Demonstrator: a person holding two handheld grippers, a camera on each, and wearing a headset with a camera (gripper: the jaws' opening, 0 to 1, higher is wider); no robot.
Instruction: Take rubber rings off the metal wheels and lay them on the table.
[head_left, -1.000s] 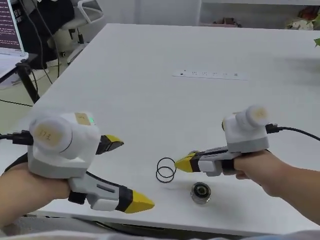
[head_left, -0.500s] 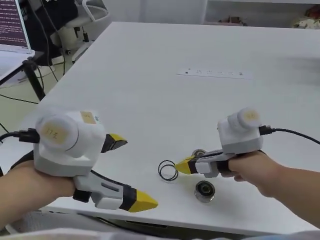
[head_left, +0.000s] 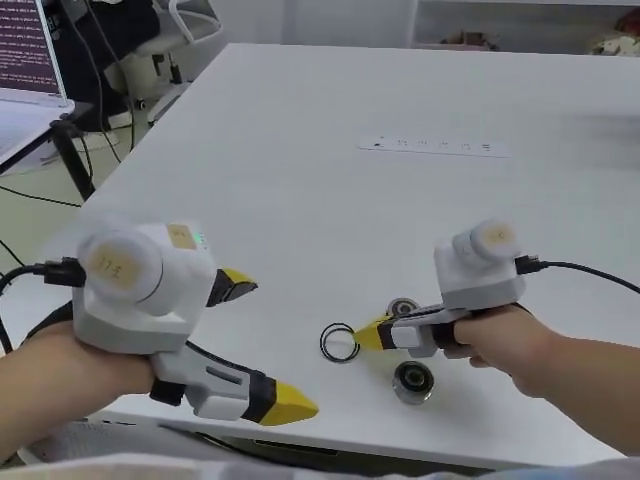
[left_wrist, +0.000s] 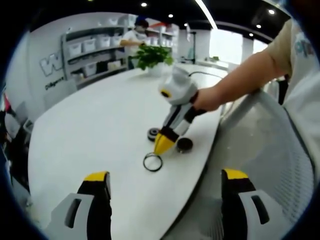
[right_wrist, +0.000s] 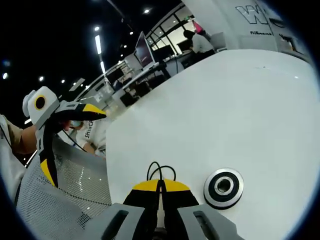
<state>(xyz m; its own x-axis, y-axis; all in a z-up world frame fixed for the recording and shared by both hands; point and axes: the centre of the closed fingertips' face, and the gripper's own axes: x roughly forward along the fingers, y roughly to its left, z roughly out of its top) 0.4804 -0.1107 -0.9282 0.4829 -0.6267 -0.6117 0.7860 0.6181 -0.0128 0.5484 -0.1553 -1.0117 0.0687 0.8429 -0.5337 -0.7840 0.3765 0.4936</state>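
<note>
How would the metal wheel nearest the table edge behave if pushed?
The metal wheel lies flat, so it would probably slide, not roll. It looks solid, likely heavy for its size. Close to the table edge, it might drop off if pushed that way.

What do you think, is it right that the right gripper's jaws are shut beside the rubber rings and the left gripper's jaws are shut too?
Not quite: the left gripper has its jaws wide open, as the left gripper view shows. The right gripper is indeed shut beside the rubber rings.

Rubber rings (left_wrist: 153, 162) just beside right gripper (left_wrist: 163, 145)
</note>
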